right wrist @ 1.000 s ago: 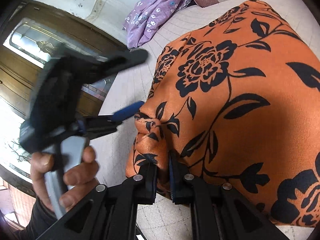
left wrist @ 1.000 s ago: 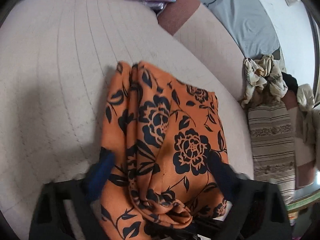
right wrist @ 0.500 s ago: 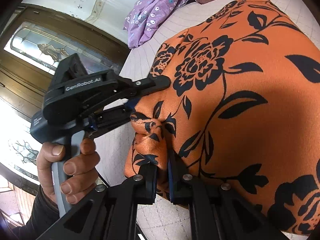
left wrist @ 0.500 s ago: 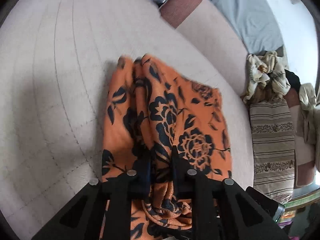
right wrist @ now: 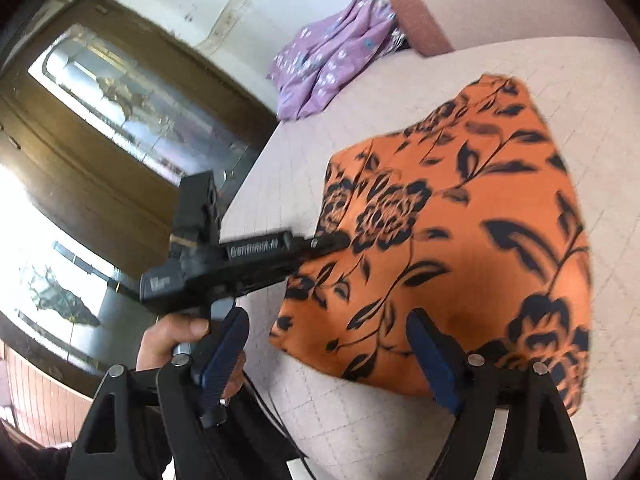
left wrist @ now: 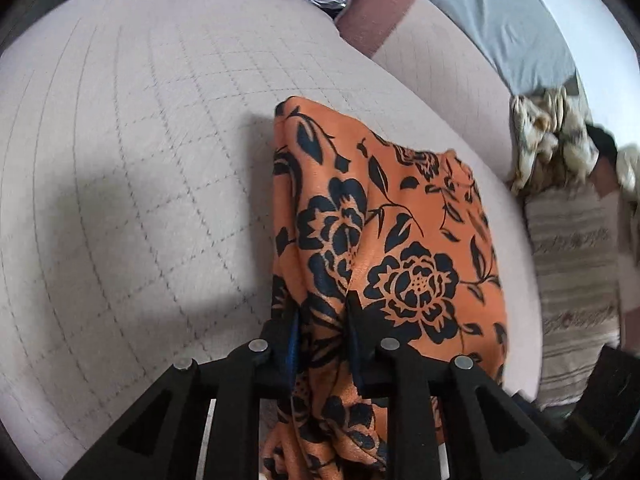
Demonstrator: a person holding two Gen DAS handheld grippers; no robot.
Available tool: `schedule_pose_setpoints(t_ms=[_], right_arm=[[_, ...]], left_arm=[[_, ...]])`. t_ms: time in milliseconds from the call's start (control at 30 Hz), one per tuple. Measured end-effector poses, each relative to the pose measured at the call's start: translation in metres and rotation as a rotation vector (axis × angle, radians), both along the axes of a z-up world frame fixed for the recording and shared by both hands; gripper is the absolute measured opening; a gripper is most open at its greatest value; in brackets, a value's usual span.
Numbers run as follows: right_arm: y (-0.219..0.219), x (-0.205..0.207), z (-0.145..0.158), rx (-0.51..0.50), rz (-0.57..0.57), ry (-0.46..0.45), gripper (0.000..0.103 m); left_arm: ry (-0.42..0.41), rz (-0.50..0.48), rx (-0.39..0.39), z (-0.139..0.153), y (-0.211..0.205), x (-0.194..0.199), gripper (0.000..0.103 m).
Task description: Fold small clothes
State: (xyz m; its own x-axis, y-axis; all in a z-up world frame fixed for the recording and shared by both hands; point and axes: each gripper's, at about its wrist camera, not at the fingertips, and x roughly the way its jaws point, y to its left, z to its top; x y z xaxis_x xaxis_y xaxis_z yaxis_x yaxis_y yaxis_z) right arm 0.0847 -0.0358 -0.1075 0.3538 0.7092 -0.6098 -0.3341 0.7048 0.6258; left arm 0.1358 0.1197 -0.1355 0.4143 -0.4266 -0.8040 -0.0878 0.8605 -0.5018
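Observation:
An orange cloth with black flowers [left wrist: 420, 240] lies folded on the quilted beige bed [left wrist: 120, 160]. My left gripper [left wrist: 322, 312] pinches a bunched fold at the cloth's near edge. Its pads press the fabric from both sides while the jaws are opening slightly. From the right wrist view, the left gripper [right wrist: 332, 240] reaches in from the left, held by a hand [right wrist: 176, 336], and bites the left edge of the cloth [right wrist: 460, 220]. My right gripper [right wrist: 328, 336] hovers over the near edge, its jaws opening wide and its blue pads off the fabric.
A purple floral garment [right wrist: 328, 64] lies at the bed's far edge beside a brown bolster [right wrist: 416, 12]. A heap of pale clothes [left wrist: 552, 132] and a striped cloth [left wrist: 572, 272] sit to the right. A glazed wooden door [right wrist: 120, 100] stands beyond the bed's left side.
The left gripper closed on the cloth's near fold. The right gripper let go of the corner it pinched, opened wide and lifted back, so the cloth looks smaller and flatter.

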Motion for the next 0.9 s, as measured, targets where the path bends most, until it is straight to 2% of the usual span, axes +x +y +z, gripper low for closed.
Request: schedule_pose_setpoints(t_ms=[100,133,167,200,233,267,333,400,500,533,567,700,767,833,867,900], right_arm=[[-0.011,0.009,-0.005,0.063,-0.040,0.021,0.085],[-0.018,0.018,-0.021,0.066,-0.072,0.065,0.085],[-0.023,0.026,-0.039,0.043,-0.098,0.135,0.082],[-0.027,0.031,-0.054,0.053,-0.114,0.203,0.081],[-0.030,0.030,-0.052,0.086,-0.120,0.190,0.081],[-0.030,0.028,-0.047,0.088,-0.110,0.175,0.081],[-0.028,0.028,-0.043,0.074,-0.090,0.165,0.081],[-0.028,0.027,-0.044,0.084,-0.087,0.170,0.081],[-0.030,0.028,-0.038,0.096,-0.080,0.178,0.081],[-0.033,0.028,-0.033,0.097,-0.079,0.172,0.081],[-0.038,0.028,-0.027,0.103,-0.076,0.165,0.081],[-0.048,0.055,0.001,0.140,-0.063,0.133,0.083],[-0.046,0.077,0.006,0.140,-0.054,0.140,0.083],[-0.049,0.106,-0.015,0.068,-0.092,0.183,0.083],[-0.053,0.120,-0.035,0.040,-0.123,0.235,0.080],[-0.057,0.126,-0.046,0.071,-0.148,0.280,0.080]], left_arm=[[0.007,0.013,-0.002,0.000,0.004,0.003,0.031],[0.008,0.020,0.021,0.003,0.005,0.002,0.044],[-0.001,0.042,0.076,0.012,0.005,-0.003,0.048],[-0.021,0.055,0.104,0.019,0.005,-0.008,0.047],[-0.078,0.071,0.141,0.037,0.003,-0.018,0.047],[-0.131,0.068,0.143,0.051,0.001,-0.028,0.047],[-0.209,0.041,0.113,0.069,-0.010,-0.046,0.048],[-0.208,-0.040,0.156,0.063,-0.028,-0.051,0.048],[-0.077,-0.030,0.292,0.016,-0.038,-0.043,0.051],[-0.054,-0.015,0.261,0.002,-0.032,-0.042,0.054],[-0.069,0.015,0.195,0.000,-0.022,-0.044,0.055],[-0.090,-0.011,0.252,0.006,-0.025,-0.038,0.059],[-0.095,-0.007,0.238,0.004,-0.024,-0.037,0.059],[-0.093,-0.010,0.223,0.004,-0.022,-0.036,0.060],[-0.091,-0.013,0.227,0.005,-0.021,-0.042,0.059],[-0.096,-0.005,0.247,0.015,-0.022,-0.043,0.058]])
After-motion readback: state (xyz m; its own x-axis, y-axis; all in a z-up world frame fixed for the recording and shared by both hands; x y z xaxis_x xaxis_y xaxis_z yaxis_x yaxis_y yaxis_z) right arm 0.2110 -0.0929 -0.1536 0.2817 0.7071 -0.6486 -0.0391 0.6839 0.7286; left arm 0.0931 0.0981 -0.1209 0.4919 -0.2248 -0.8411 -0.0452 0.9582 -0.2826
